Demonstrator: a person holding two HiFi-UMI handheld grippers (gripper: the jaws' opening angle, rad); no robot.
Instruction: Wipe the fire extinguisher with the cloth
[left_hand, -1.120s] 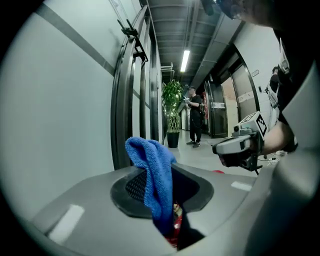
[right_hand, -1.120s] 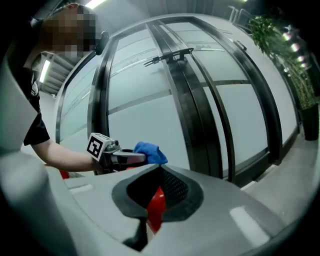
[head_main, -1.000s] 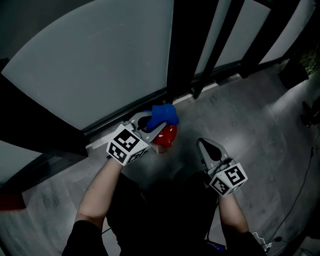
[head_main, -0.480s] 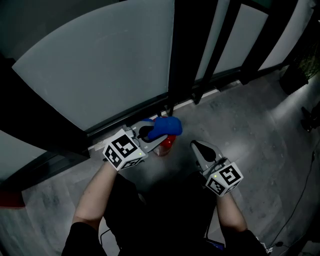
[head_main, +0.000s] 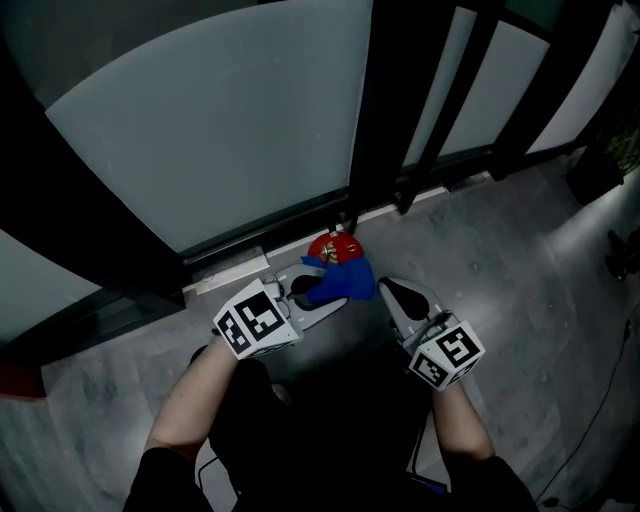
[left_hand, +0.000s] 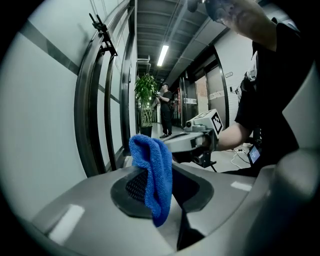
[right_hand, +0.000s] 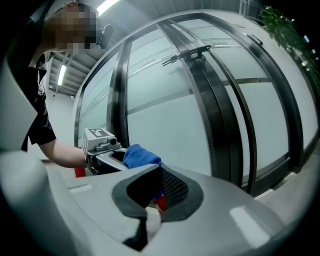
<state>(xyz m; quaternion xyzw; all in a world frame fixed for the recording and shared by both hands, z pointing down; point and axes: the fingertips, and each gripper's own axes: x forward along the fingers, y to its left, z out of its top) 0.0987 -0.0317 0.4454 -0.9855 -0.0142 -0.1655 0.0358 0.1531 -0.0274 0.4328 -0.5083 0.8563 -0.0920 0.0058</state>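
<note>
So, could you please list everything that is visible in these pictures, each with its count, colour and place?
fire extinguisher: one, red, on the floor at the foot of the glass wall
cloth: one, blue, close to the fire extinguisher
glass panels: several, pale grey, ahead
frames: several, black, between the glass panels
floor: one, grey, underfoot
plant: one, green, far down the corridor
bystander: one, dark clothes, beside the plant
ceiling light: one, white strip, overhead
left gripper: one, grey, shut on the cloth
right gripper: one, grey, jaws together, empty
forearms: two, bare, behind the grippers
</note>
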